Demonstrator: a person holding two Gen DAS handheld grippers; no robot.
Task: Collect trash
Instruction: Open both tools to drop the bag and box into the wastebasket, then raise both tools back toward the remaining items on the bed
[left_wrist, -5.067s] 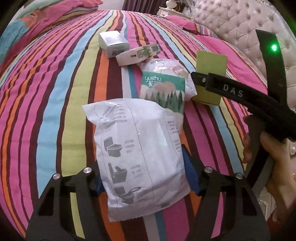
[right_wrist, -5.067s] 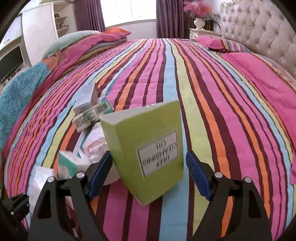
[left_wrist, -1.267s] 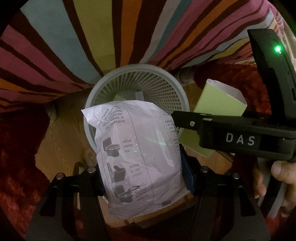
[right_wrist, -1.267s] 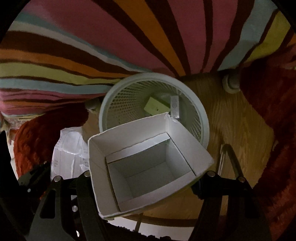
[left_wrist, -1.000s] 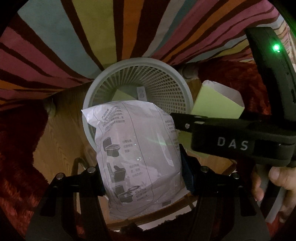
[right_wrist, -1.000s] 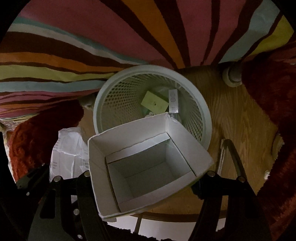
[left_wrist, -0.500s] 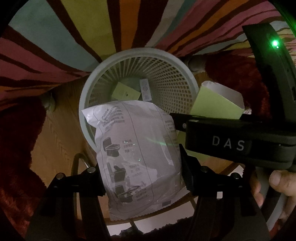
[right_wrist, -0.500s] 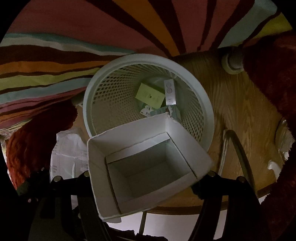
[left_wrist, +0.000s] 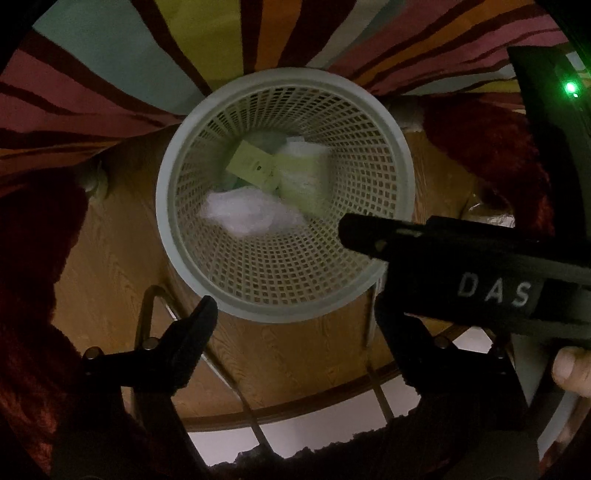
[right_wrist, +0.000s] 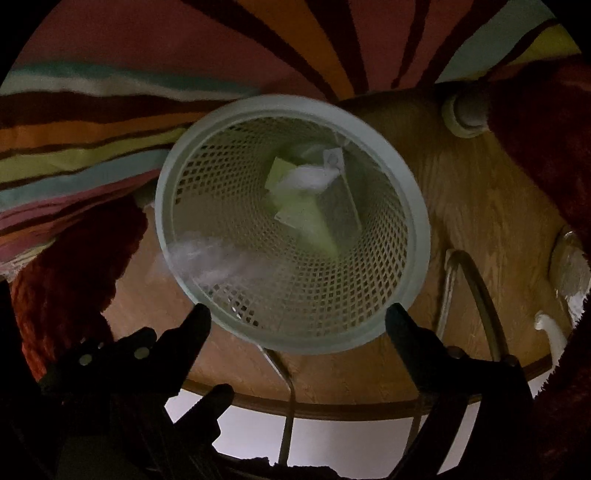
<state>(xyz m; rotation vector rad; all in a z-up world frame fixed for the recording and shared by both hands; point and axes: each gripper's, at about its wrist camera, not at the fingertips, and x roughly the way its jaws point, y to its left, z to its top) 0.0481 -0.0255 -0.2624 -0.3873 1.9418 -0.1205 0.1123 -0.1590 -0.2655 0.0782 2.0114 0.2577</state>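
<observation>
- My left claw (left_wrist: 295, 317) and right claw (right_wrist: 297, 319) are both opening, jaws apart with nothing between them.
- Ahead of both, below the tips, one pale mesh basket (left_wrist: 207, 147) holds the trash: a white wrapper (left_wrist: 251, 214) and a green box (left_wrist: 306, 177), both blurred.
- Only the left view shows my other claw and a thumb (left_wrist: 570, 369).

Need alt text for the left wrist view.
Looking down into a mesh bin holding a white packet and green boxes. The left gripper hangs empty over it, jaws opening; the right gripper crosses in from the right.
</observation>
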